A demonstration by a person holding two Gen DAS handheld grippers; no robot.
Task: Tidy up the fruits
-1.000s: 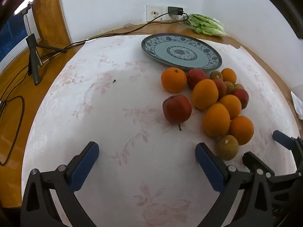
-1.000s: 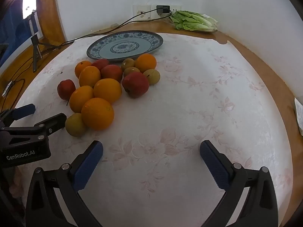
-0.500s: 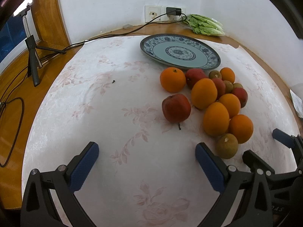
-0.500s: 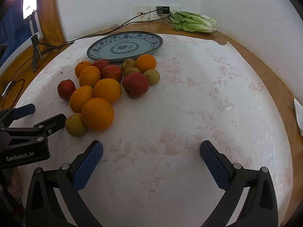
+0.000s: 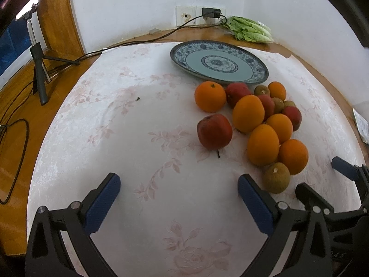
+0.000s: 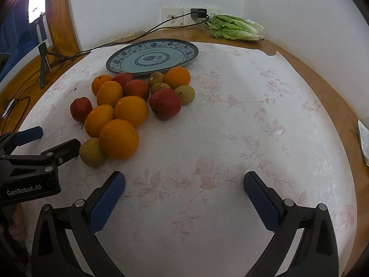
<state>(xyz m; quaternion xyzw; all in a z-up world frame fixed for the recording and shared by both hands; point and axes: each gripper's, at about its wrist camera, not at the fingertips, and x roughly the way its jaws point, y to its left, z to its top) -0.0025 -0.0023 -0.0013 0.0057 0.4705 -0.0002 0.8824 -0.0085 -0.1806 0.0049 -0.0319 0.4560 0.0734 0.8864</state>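
I see L gripper point(image 5: 178, 191) & R gripper point(image 6: 184, 188) both spread wide, holding nothing; fruit pile point(image 6: 129, 106) beside plate point(image 6: 184, 56).

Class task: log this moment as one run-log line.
left tool: open, empty | right tool: open, empty | fruit pile: on cloth | plate: empty
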